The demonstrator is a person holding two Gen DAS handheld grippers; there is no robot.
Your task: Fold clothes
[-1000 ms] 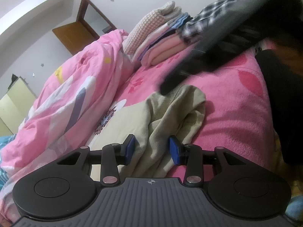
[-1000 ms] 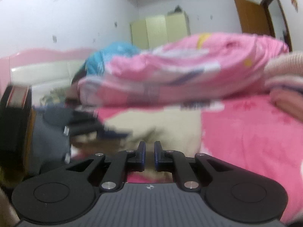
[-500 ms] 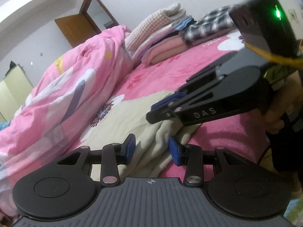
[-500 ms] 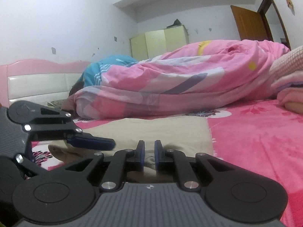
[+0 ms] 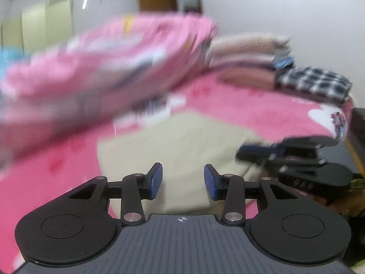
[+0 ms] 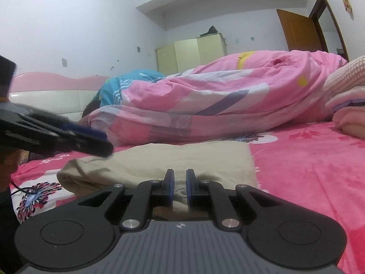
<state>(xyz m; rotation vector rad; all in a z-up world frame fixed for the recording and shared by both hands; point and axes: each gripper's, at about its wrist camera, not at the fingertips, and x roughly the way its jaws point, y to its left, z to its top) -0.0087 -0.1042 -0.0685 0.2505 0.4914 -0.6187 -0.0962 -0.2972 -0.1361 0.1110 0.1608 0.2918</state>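
Note:
A beige garment (image 5: pixel 182 141) lies folded flat on the pink bedspread (image 5: pixel 262 111). My left gripper (image 5: pixel 183 183) hovers over its near part, open, with nothing between the blue pads; the left wrist view is blurred. In the right wrist view the same garment (image 6: pixel 171 157) lies just ahead, and my right gripper (image 6: pixel 180 188) sits low at its near edge, shut on a small fold of the beige cloth. The right gripper (image 5: pixel 251 154) shows at the garment's right side in the left wrist view. The left gripper (image 6: pixel 102 146) reaches in from the left above the garment's far left corner.
A bunched pink duvet (image 6: pixel 228 105) runs along the far side of the bed. A stack of folded clothes (image 5: pixel 251 50) and a plaid piece (image 5: pixel 314 84) sit at the back right. A pale wardrobe (image 6: pixel 194 52) and a brown door (image 6: pixel 298 32) stand beyond.
The left gripper has rolled, risen and swung across, still open. The right gripper dropped to the garment's edge and then held still. The crumpled beige cloth now lies flat.

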